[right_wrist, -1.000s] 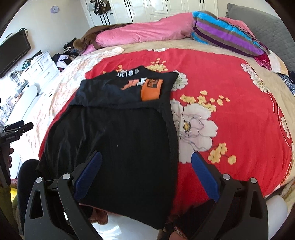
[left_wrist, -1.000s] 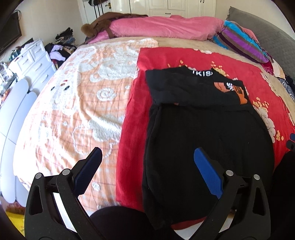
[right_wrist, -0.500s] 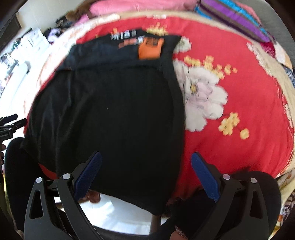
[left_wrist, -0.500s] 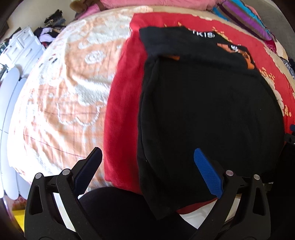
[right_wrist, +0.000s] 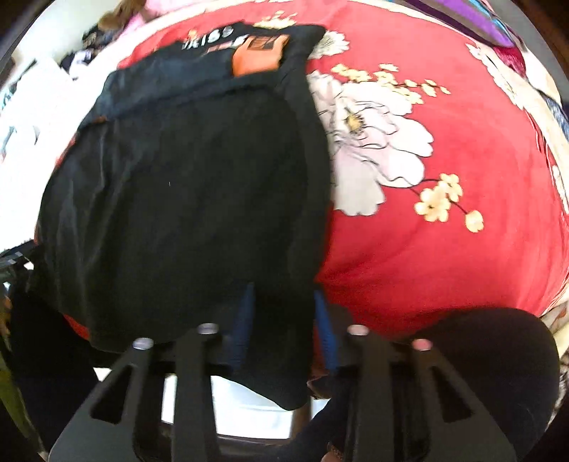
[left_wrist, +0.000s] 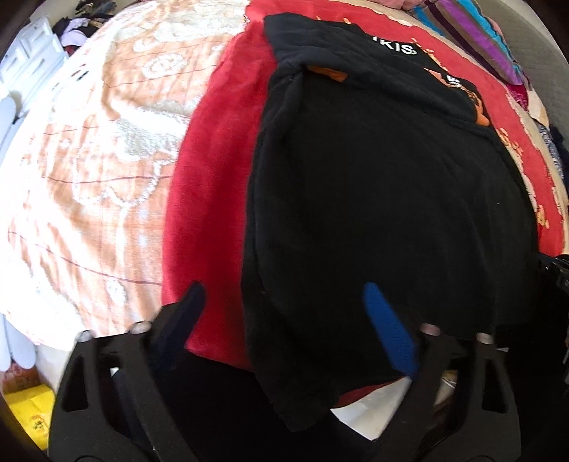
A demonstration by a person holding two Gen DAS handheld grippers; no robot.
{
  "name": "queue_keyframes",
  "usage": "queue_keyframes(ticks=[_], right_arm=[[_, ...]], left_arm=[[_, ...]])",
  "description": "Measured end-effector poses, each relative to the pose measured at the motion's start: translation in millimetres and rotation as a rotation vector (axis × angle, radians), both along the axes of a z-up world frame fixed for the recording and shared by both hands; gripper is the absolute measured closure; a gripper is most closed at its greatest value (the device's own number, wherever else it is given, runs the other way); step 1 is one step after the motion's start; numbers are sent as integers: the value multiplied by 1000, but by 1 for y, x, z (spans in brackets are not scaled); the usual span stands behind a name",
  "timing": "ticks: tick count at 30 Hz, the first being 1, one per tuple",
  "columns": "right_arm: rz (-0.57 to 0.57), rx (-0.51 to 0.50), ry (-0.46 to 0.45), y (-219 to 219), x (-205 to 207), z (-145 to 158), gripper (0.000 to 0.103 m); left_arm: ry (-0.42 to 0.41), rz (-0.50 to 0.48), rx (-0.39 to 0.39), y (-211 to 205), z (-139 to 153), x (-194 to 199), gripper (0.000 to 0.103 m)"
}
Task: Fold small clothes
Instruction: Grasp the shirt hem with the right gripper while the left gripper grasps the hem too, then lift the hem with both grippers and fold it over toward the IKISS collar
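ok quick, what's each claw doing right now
left claw: open, holding nothing, near hem of the black shirt between its fingers.
right claw: nearly shut on the shirt's hem; grip not certain.

Your right gripper (right_wrist: pixel 284 312) is motion-blurred, so its hold on the black garment's (right_wrist: pixel 185 199) hem stays unclear; your striped pillow (left_wrist: pixel 476 32) is cropped.

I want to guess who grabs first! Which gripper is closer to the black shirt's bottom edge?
Right. The right gripper has its fingers nearly closed around the black shirt at its bottom hem. The left gripper is wide open, straddling the shirt's left edge, not gripping it.
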State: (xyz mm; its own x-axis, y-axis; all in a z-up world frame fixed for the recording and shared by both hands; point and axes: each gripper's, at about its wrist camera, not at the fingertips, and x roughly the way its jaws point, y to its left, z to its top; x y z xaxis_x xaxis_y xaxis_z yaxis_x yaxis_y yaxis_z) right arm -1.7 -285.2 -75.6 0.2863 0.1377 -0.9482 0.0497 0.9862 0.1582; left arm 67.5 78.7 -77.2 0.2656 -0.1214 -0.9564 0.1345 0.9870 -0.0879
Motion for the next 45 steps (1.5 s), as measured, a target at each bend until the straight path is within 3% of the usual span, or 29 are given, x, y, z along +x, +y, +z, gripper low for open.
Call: queue_keyframes(ticks=[2, 4, 7, 11, 16, 18, 20, 22, 26, 30, 38, 45], right_arm=[[-8, 17, -6, -3, -3, 1, 83], [-9, 19, -8, -4, -4, 3, 83], [-13, 10, 5, -7, -4, 0, 81], [-17, -8, -14, -3, -7, 6, 80], [-35, 14, -9, -3, -9, 8, 70], [-33, 22, 9, -3, -11, 6, 65], [-23, 23, 31, 1, -11, 3, 62], [-6, 14, 60, 6, -9, -4, 54], [29, -1, 113, 17, -2, -19, 50], [26, 50, 84, 14, -4, -12, 96], [49, 196, -199, 2, -7, 53, 96], [-20, 305, -294, -29, 11, 72, 96]], left_arm=[[12, -19, -20, -3, -1, 0, 48], [23, -34, -23, -6, -4, -1, 53], [46, -33, -17, -5, -9, 0, 53], [64, -35, -8, -7, -14, 3, 46], [66, -68, 6, -17, -17, 3, 48], [60, -74, -9, -18, -17, 3, 57], [52, -76, -33, -19, -16, 3, 77], [42, -70, -58, -16, -13, 3, 88], [-15, -61, -147, -8, 1, -1, 97], [-77, -63, -226, 1, 22, -7, 97], [-182, -37, -308, 23, 62, -3, 97], [-228, 4, -361, 33, 84, 27, 97]])
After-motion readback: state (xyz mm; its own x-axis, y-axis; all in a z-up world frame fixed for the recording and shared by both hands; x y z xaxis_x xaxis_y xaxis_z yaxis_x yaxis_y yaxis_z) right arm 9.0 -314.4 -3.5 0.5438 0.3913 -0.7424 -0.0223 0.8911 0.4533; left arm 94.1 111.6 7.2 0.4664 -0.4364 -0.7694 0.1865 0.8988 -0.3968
